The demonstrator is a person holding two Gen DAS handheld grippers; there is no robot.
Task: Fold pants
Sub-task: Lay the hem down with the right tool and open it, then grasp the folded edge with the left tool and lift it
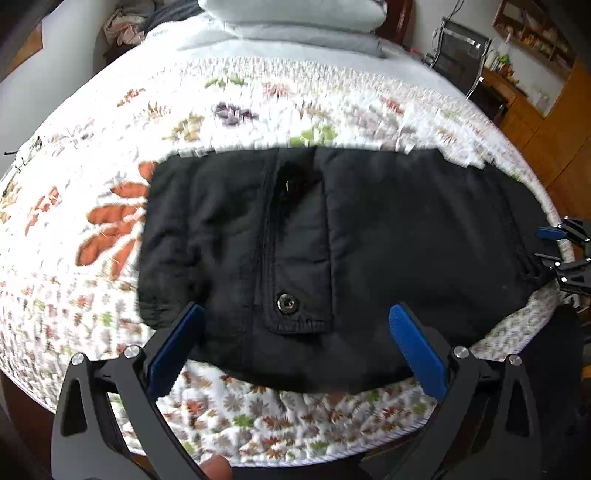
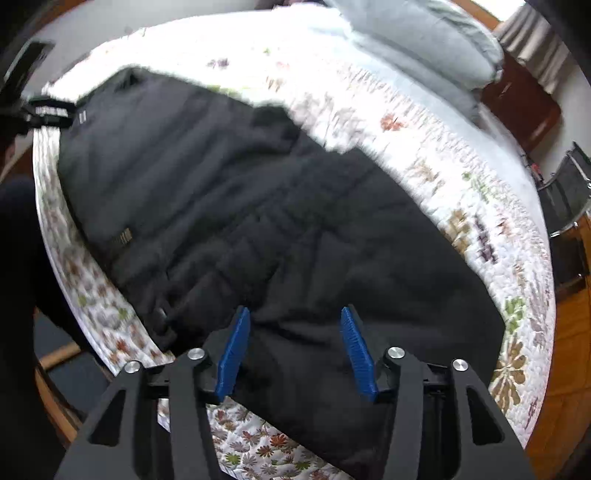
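The black pants (image 1: 332, 236) lie flat on the quilt (image 1: 92, 302) and fill the middle of the left wrist view, reaching from the center left to the right edge. A pocket flap with a metal snap (image 1: 285, 303) sits in the lower middle of that frame, with a zipper seam running up from it. In the right wrist view the pants (image 2: 258, 206) stretch from the upper left down to the bottom center, rumpled in broad folds, with a small striped tag (image 2: 123, 236) at the left.

The left gripper (image 1: 295, 328) is spread wide at the bottom of its frame, its blue pads (image 1: 417, 354) standing over the near edge of the pants on either side of the flap, with nothing between them. The right gripper (image 2: 293, 332) is partly open at the bottom center of its frame, its blue pads (image 2: 234, 354) over the dark cloth; whether they touch it cannot be told. The right gripper (image 1: 565, 254) also shows at the right edge of the left view, at the end of the pants.

The floral quilt covers a bed; gray pillows (image 1: 295, 22) lie at the top center of the left view. A chair (image 1: 458, 55) and a wooden shelf (image 1: 535, 33) stand in the upper right.
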